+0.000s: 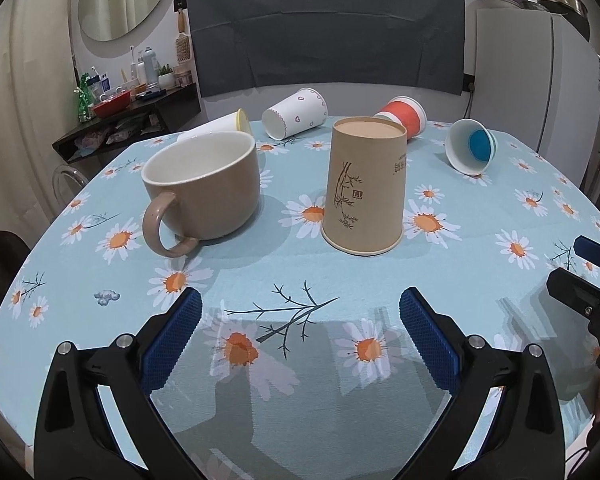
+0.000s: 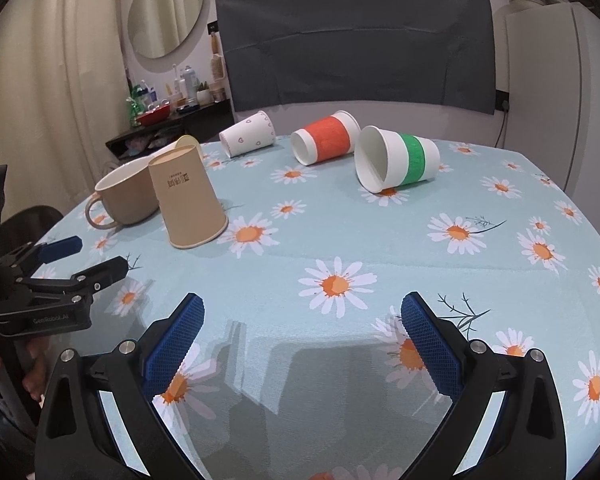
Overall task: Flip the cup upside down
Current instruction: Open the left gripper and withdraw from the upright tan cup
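A brown paper cup [image 1: 364, 188] stands upside down, rim on the flowered tablecloth [image 1: 300, 276]; it also shows in the right wrist view [image 2: 190, 200]. A tan ceramic mug [image 1: 208, 188] stands upright left of it, handle toward me, and appears in the right wrist view [image 2: 128, 196]. My left gripper [image 1: 300, 332] is open and empty, well short of both cups. My right gripper [image 2: 302, 336] is open and empty over bare cloth. Each gripper shows at the edge of the other's view, the right one [image 1: 588, 276] and the left one [image 2: 80, 260].
Several paper cups lie on their sides at the far side: heart-patterned [image 1: 296, 114], orange-banded [image 2: 326, 140], green-banded [image 2: 396, 162], blue-bottomed [image 1: 472, 146], yellow-rimmed [image 1: 220, 124]. A cluttered shelf [image 1: 132, 108] stands back left, a fridge [image 1: 532, 80] back right.
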{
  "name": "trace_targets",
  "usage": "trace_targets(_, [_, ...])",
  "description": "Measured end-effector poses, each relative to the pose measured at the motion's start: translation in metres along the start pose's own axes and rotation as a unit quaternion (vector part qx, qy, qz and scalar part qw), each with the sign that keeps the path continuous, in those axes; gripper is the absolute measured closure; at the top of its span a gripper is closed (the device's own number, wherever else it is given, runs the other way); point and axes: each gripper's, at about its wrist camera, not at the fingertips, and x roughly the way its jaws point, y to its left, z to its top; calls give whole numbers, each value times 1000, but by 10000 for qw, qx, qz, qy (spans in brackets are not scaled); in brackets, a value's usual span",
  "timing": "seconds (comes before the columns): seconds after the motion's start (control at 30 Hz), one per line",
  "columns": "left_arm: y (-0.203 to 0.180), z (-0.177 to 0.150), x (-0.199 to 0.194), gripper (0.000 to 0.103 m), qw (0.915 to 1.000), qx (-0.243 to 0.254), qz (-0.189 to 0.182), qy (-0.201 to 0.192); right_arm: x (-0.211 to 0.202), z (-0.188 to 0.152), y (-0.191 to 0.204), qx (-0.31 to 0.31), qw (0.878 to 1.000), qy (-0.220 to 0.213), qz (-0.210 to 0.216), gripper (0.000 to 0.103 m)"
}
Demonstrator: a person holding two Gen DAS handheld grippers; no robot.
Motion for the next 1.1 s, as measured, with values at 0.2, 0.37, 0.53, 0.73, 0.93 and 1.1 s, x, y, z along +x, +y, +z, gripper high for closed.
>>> trace_targets(0.2, [-3,-2,-2,6,9999,87,61,-84,-1,0,-1,33,10000,-24,-16,8])
trace_targets(0.37, [-4,-1,3,6,9998,144,31,96,0,0,-1,51,10000,11,-43,8])
trace_targets(0.53, [-5,-1,6,6,9996,186,-47,219,1,0,-2,60,10000,30,-14,8])
trace_targets(0.73, [-4,-2,5,6,9997,152,-56,179,1,0,-3,103,9999,9,-5,8])
trace_targets(0.93, [-3,-2,3,6,9997,158,-41,158,-1,0,-4,133,9999,-33,8,8])
trace_targets(1.1, [-3,-3,0,6,9999,139,6,70,-1,0,-4,128,9999,-40,11,8])
